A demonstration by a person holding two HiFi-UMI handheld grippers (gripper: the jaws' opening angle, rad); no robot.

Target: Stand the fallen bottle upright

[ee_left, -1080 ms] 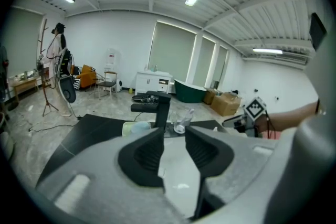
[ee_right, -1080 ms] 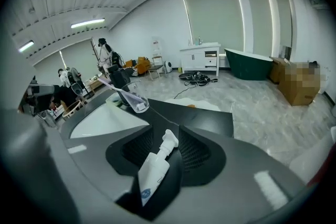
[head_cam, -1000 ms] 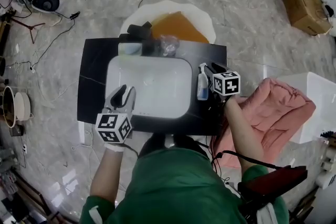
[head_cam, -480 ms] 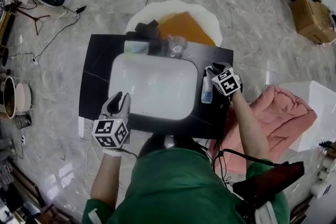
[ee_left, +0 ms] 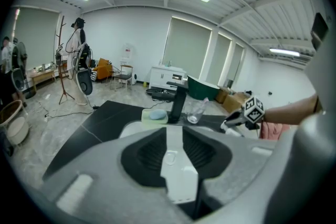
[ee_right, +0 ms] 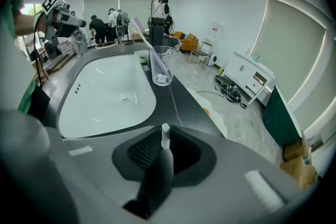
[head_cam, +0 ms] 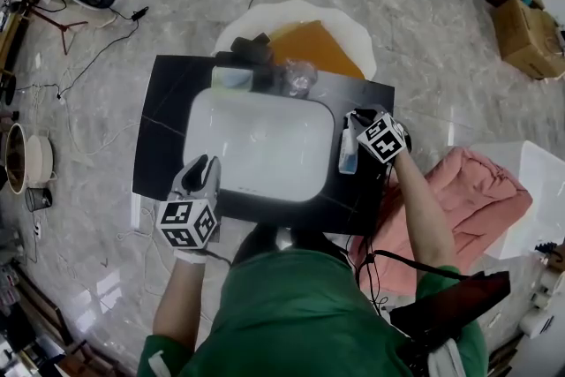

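The clear bottle [head_cam: 347,153], with blue liquid and a white pump, lies on the black counter [head_cam: 159,137] along the sink's right rim. My right gripper [head_cam: 359,116] is at its pump end, and the head view hides any contact. In the right gripper view the right gripper [ee_right: 164,136] has just been closing, its jaws near together round a slim white tip I cannot identify. My left gripper [head_cam: 202,163] hovers over the sink's front left rim. Its jaws have just been closing to a narrow gap with nothing between them.
A white sink [head_cam: 199,124] fills the counter's middle. Behind it stand a black faucet [head_cam: 250,49], a soap dish [head_cam: 232,78] and a glass with a toothbrush [ee_right: 160,68]. A pink cloth [head_cam: 477,190] lies to the right. Several people [ee_right: 107,21] stand far off.
My right gripper has rolled about its own axis and dropped in beside the bottle's pump end. The left gripper has shifted a little toward the sink's front rim and narrowed its jaws.
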